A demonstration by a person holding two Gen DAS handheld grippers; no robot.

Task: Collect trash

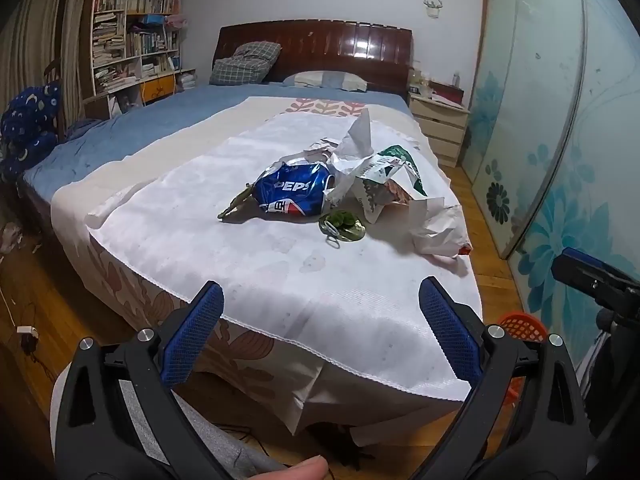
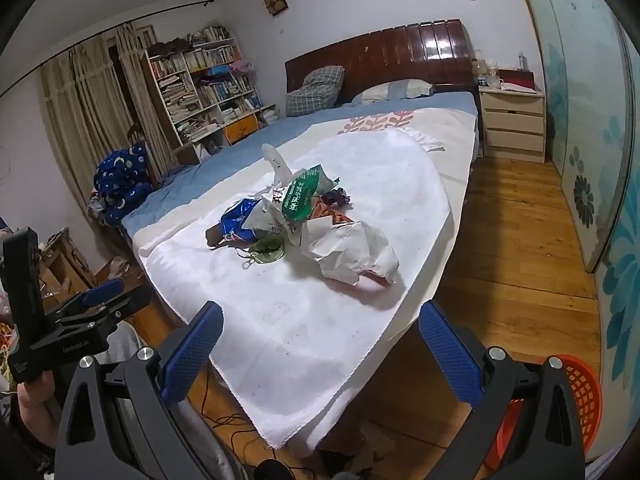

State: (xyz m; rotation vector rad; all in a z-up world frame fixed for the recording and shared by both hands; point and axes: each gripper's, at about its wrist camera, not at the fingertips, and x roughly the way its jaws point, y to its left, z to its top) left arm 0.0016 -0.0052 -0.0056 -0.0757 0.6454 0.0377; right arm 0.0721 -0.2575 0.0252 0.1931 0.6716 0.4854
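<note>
left gripper (image 1: 320, 336): yours, jaws wide apart, nothing between them. Tilted down over the foot of the bed, well short of the trash.
right gripper (image 2: 320, 352): yours too, jaws spread wide, empty. Hovers over the bed's near corner, also apart from the trash.
trash pile (image 1: 352, 184): heaped mid-way on the white cloth, all pieces touching or overlapping.
blue Pepsi bag (image 1: 292, 194): crumpled, on the left side of the pile in the left wrist view; a brownish-green scrap pokes out at its left, can't tell what it is.
green-and-white bag (image 2: 302, 196): sticks up in the middle of the pile, printed text on it, too small to read.
crumpled white paper (image 2: 352, 254): the piece nearest your right gripper, at the pile's right edge, with a bit of red showing under it.
green round lid (image 1: 342, 226): flat on the cloth just in front of the Pepsi bag, something dark green on it; a small ring lies just beside it.
white cloth (image 1: 260, 264): spread over the foot half of the bed, hangs over the near edge.
bed (image 1: 160, 136): blue sheet, dark wooden headboard, pillows at the far end.
orange basket (image 2: 584, 392): on the wood floor right of the bed's corner, partly behind your right gripper's finger.
bookshelf (image 1: 132, 36): far left wall, packed.
nightstand (image 2: 512, 124): right of the headboard.
</note>
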